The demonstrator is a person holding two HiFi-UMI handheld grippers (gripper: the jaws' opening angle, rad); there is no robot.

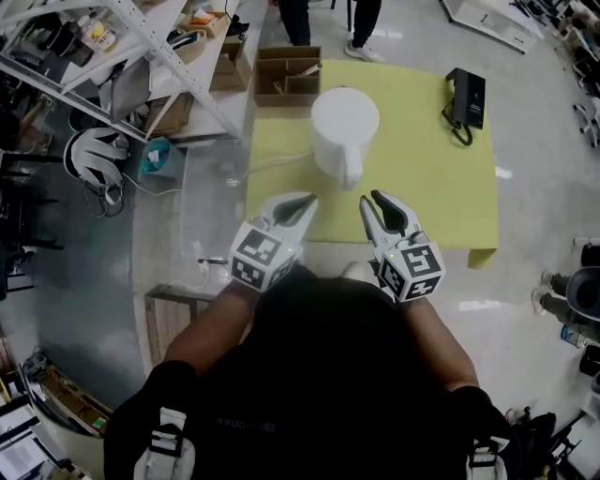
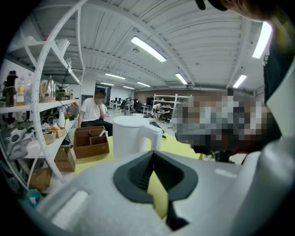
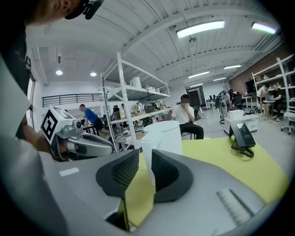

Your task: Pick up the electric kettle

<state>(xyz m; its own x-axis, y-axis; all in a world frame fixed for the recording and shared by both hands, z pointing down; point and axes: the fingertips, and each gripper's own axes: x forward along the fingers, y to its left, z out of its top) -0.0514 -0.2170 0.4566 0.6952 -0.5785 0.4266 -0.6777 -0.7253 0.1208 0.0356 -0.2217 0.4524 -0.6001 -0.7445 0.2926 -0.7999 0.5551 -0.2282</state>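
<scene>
Two grippers are hovering near the white kettle [image 1: 344,131] you are facing on the yellow table [image 1: 441,187] beside shelving [image 1: 141,47], left gripper [image 1: 305,202] closed empty, right gripper [image 1: 371,199] parted empty, their bodies hiding the kettle's foot.

The base of the electric kettle [image 3: 166,136] is hidden behind the right gripper [image 3: 145,159] in its view. In the head view, two people [image 1: 295,21] at 12 o'clock are cut off.
</scene>
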